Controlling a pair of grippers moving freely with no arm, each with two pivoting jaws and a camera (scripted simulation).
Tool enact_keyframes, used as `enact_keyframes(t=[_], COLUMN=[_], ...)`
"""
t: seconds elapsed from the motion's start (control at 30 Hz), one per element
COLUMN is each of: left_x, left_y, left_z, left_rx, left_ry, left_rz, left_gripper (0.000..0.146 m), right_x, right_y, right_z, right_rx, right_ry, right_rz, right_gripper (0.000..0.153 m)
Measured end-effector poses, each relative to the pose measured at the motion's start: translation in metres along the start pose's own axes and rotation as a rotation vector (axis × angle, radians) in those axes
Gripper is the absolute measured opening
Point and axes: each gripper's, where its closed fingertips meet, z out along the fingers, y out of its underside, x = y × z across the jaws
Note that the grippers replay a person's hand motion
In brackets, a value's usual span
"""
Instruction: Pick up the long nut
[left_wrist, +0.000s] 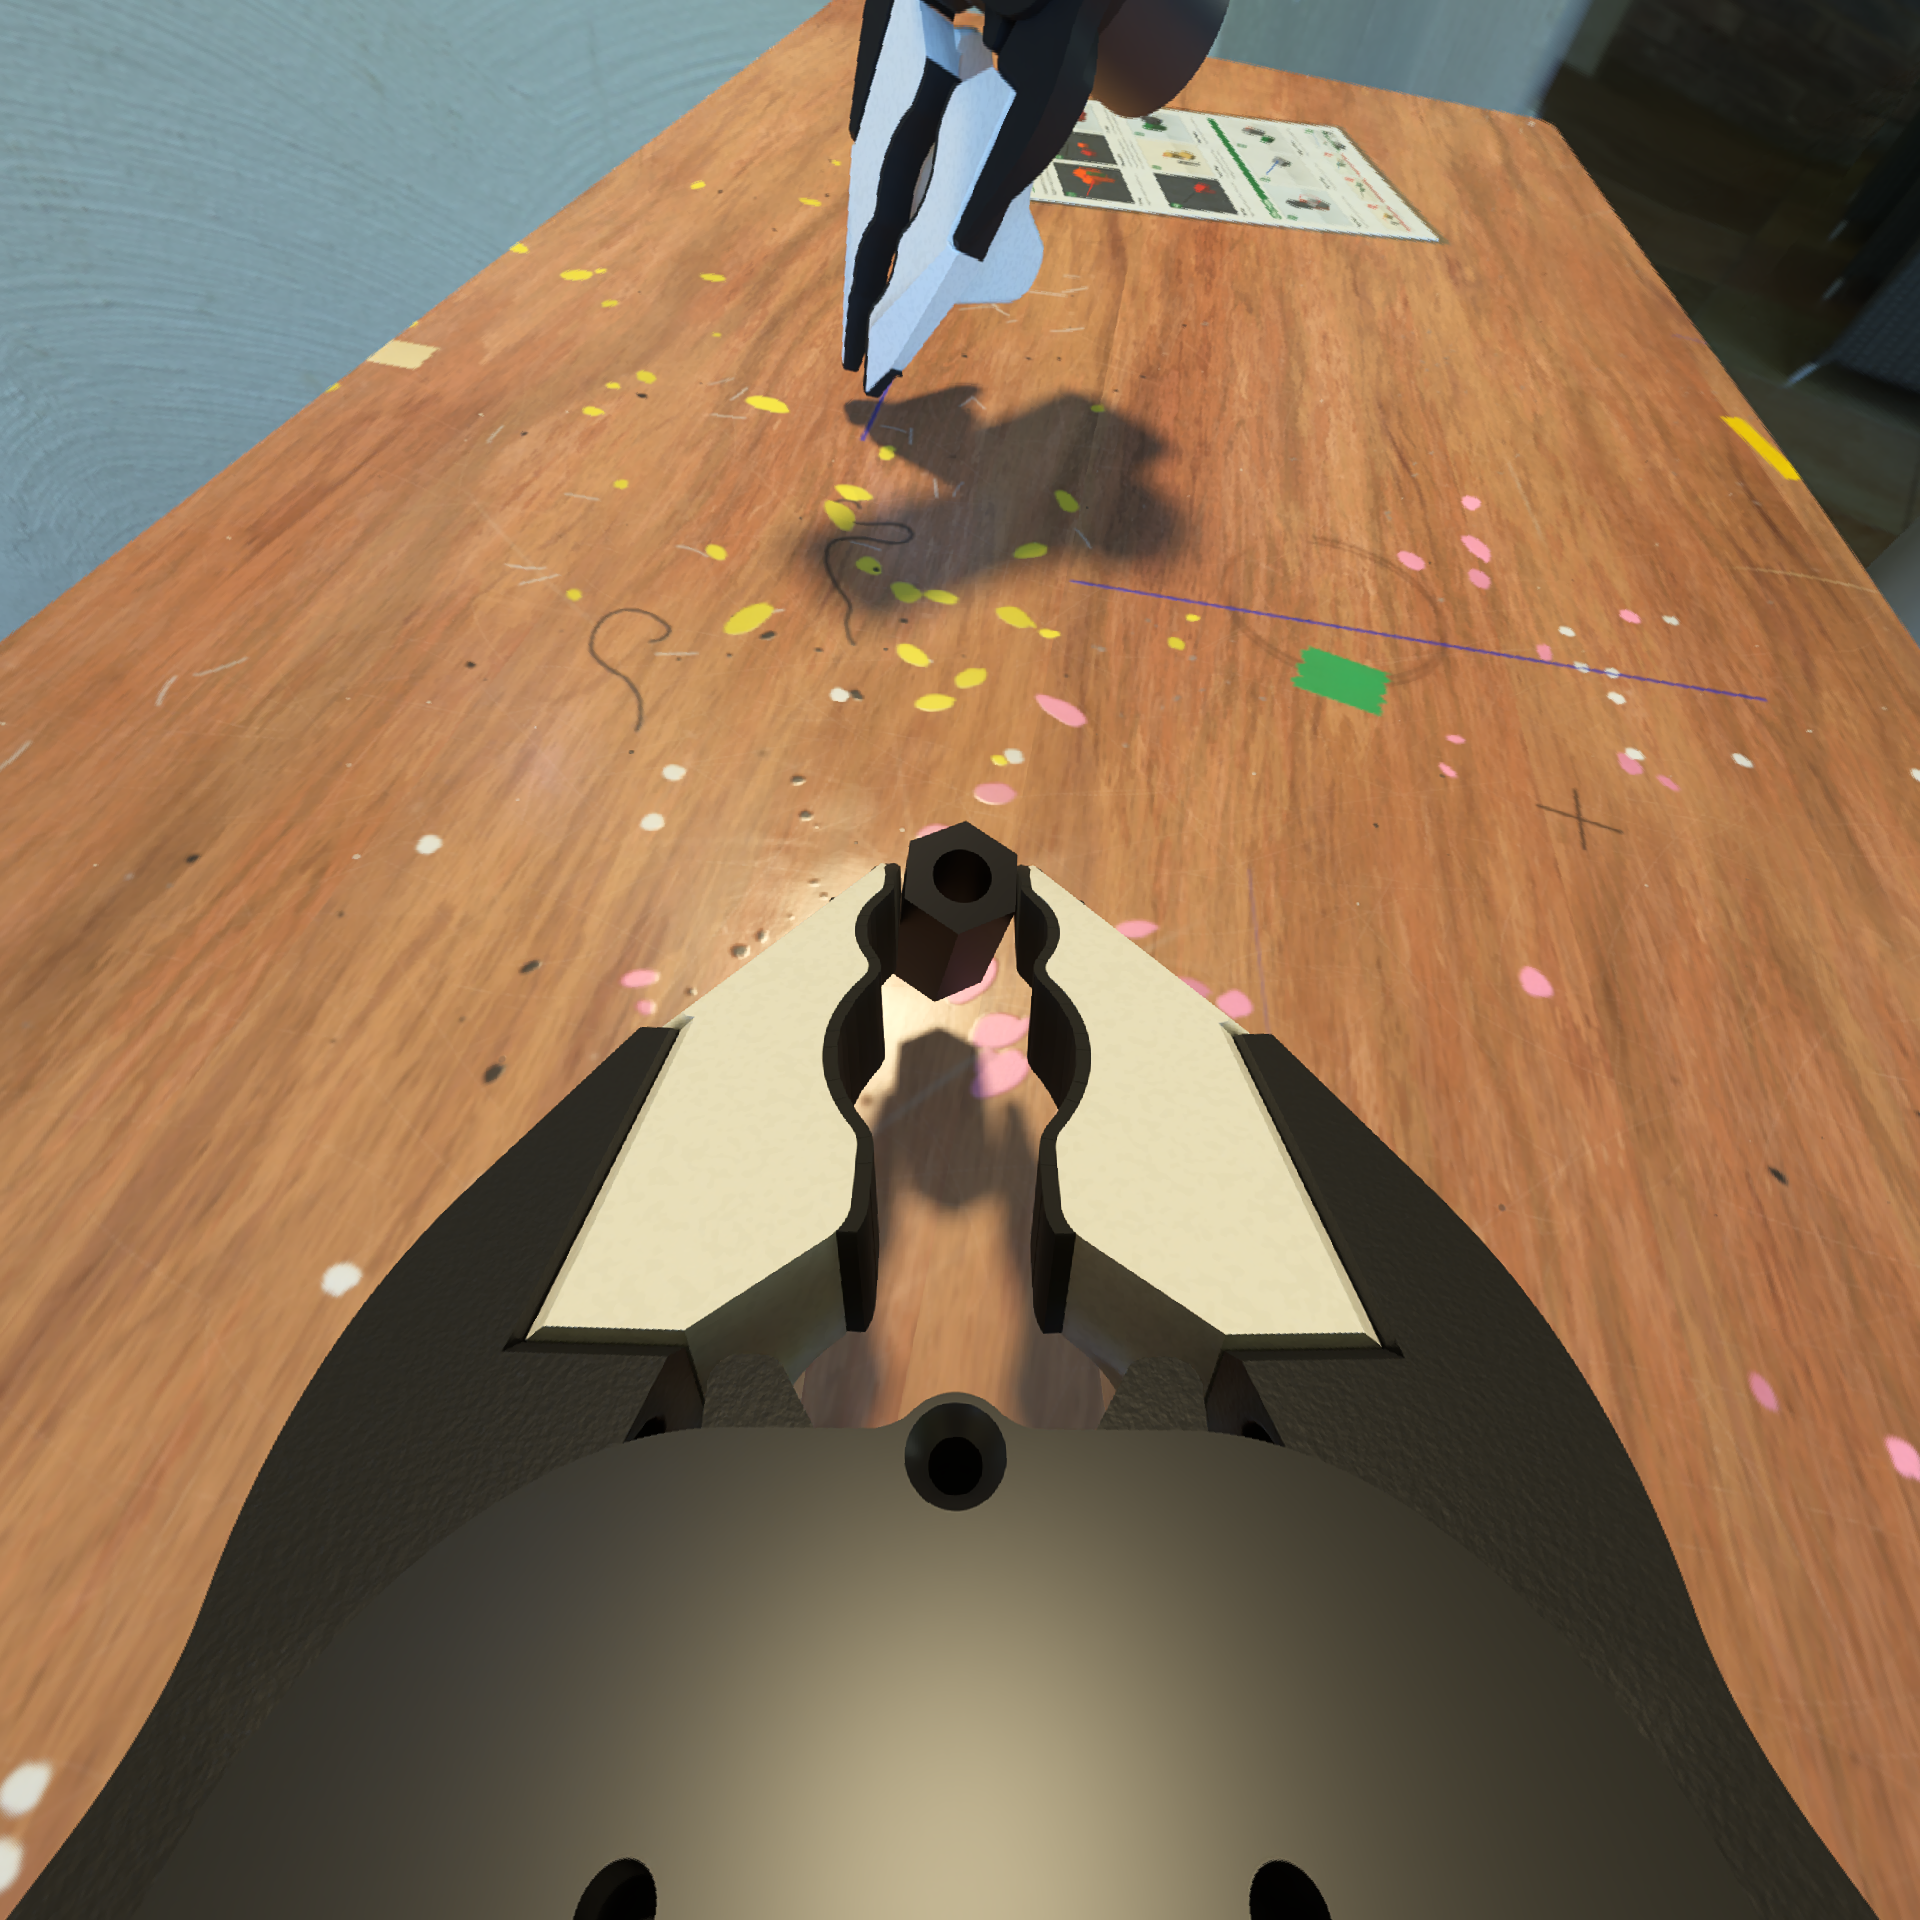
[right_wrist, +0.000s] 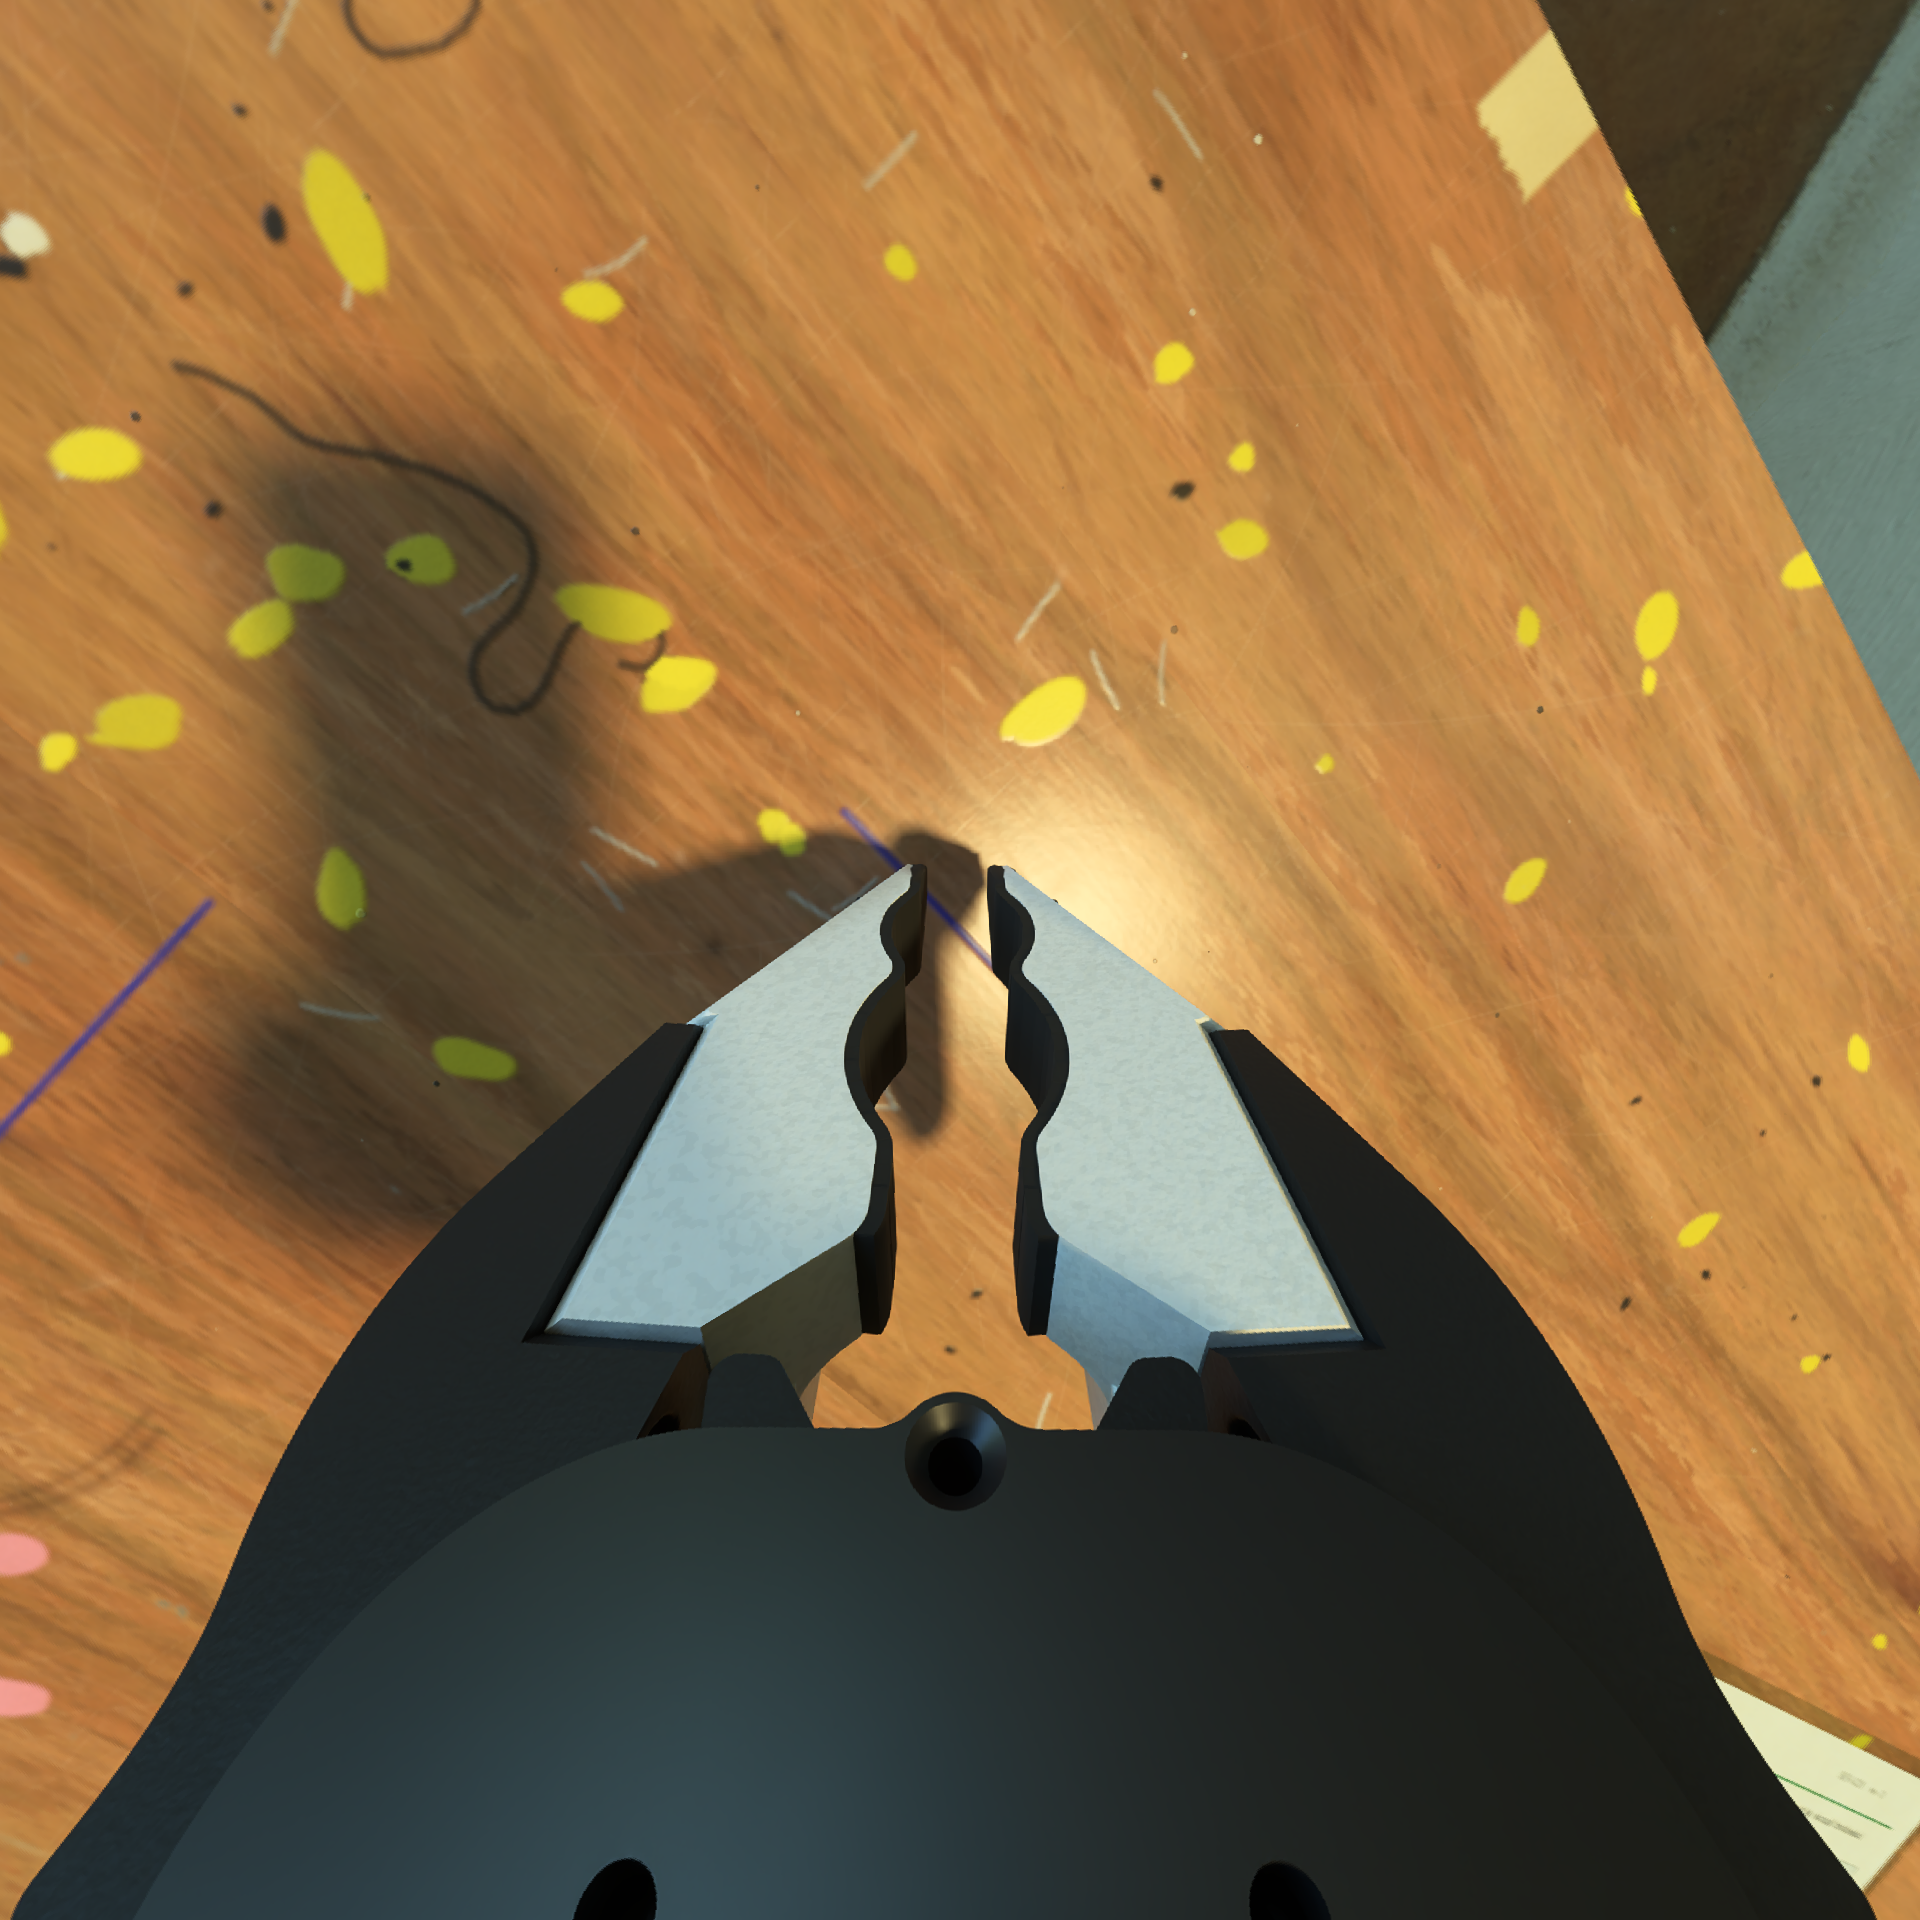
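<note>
Left tongs (left_wrist: 958, 894) grip the long nut (left_wrist: 954, 914) at their tips, the black hexagonal body standing roughly upright with its bore facing the camera. A detached shadow on the bench (left_wrist: 312, 935) beneath suggests the nut is already lifted clear; judged so, the pick-up is essentially done, with only a secure hold left. These tongs reach forward at a shallow downward angle. Right tongs (right_wrist: 954, 883), narrowly parted and empty, point steeply down over the bench, well apart from the nut.
</note>
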Motion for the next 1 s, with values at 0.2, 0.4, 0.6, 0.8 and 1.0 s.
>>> enact_keyframes(t=[0.2,0.4,0.6,0.8,1.0], left_x=[0.002,0.002,0.002,0.002,0.002], left_y=[-0.001,-0.003,-0.004,-0.006,-0.006], left_z=[-0.001,-0.003,-0.005,-0.006,-0.006], left_rx=[0.011,0.028,0.041,0.052,0.056], left_ry=[0.014,0.015,0.022,0.031,0.028], left_rz=[0.002,0.003,-0.003,-0.009,-0.007], left_gripper=[0.021,0.021,0.021,0.021,0.021], right_x=[-0.001,0.0,-0.004,-0.002,0.0], right_y=[0.0,-0.002,-0.001,0.001,0.001], right_z=[0.0,0.001,-0.002,-0.01,-0.005], right_rx=[-0.021,-0.022,-0.02,-0.005,-0.025], right_ry=[0.011,0.011,-0.024,-0.049,-0.03], right_rz=[-0.037,-0.056,-0.044,-0.025,-0.037], right_gripper=[0.008,0.008,0.005,0.006,0.002])
